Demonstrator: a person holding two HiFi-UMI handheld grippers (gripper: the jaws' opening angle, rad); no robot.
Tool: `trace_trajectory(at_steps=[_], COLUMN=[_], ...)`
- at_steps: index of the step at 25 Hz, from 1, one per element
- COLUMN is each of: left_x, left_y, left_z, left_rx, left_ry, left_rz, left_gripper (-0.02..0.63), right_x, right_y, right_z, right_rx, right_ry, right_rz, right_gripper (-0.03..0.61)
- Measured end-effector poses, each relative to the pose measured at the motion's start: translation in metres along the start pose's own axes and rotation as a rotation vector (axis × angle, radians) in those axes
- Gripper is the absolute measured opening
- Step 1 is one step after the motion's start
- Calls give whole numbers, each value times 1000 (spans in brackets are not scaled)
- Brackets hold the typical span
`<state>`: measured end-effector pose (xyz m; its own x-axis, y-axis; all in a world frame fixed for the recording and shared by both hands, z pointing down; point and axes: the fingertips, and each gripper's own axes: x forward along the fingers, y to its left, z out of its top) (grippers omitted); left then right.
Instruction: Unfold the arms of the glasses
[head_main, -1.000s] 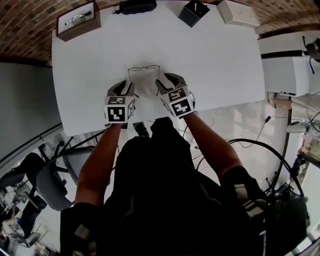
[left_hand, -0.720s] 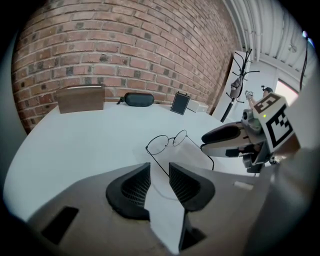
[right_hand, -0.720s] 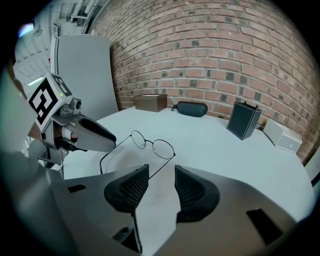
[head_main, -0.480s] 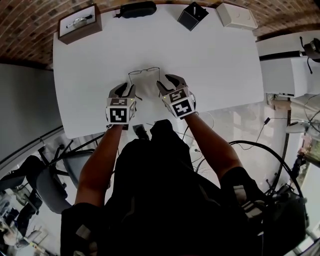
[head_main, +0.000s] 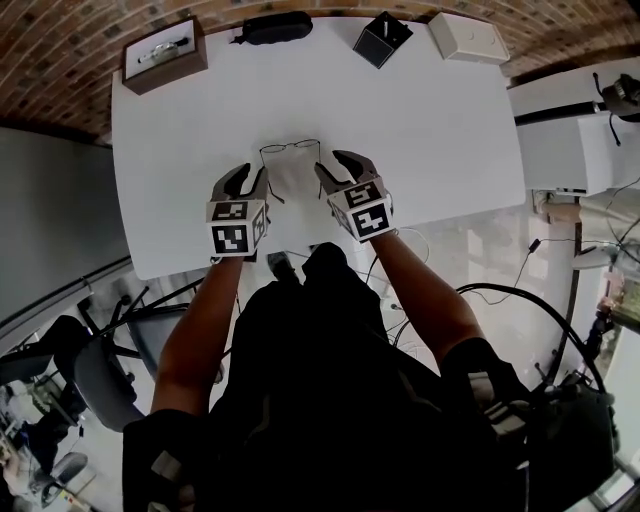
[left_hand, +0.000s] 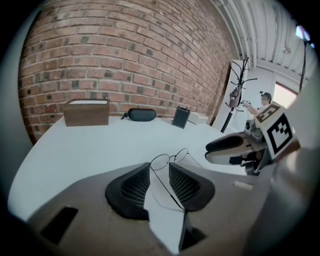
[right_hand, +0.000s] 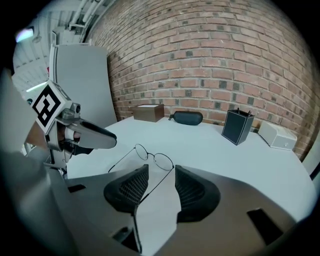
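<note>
An office-like workroom: a white counter (head_main: 430, 120) against a brick wall (head_main: 50, 70), office chairs (head_main: 90, 370) near left, cables (head_main: 505, 285) across the floor (head_main: 480, 245) right.

Bright, even light fills all three views; the white table (head_main: 420, 130) is nearly blown out, and shadows on it are faint and soft. Both gripper views bow the brick wall (left_hand: 125, 60) and darken at the corners. The glasses (left_hand: 160, 161) look sharp in both.
</note>
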<state>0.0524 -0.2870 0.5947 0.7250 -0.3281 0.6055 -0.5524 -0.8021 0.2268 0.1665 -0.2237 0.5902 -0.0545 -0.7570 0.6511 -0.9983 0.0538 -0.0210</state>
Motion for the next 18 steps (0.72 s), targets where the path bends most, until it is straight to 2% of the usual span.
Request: trace_trajectory(at_steps=[8,12,18], left_x=[-55,-92,-133], left_y=[-8,-13,-6], left_z=[31,45,57], left_rx=[-50,-71,-79], left_ry=[-159,-250,-333], left_rz=[-40,-72,-56], left_gripper=[111,29,11], right_x=[-43,-76,-114], right_y=[10,18,30], right_z=[48,68,81], right_rx=[37,57,79], right_ry=[-146,-225,-283], right_rz=[-39,-58,-97], right_gripper=[142,63,35])
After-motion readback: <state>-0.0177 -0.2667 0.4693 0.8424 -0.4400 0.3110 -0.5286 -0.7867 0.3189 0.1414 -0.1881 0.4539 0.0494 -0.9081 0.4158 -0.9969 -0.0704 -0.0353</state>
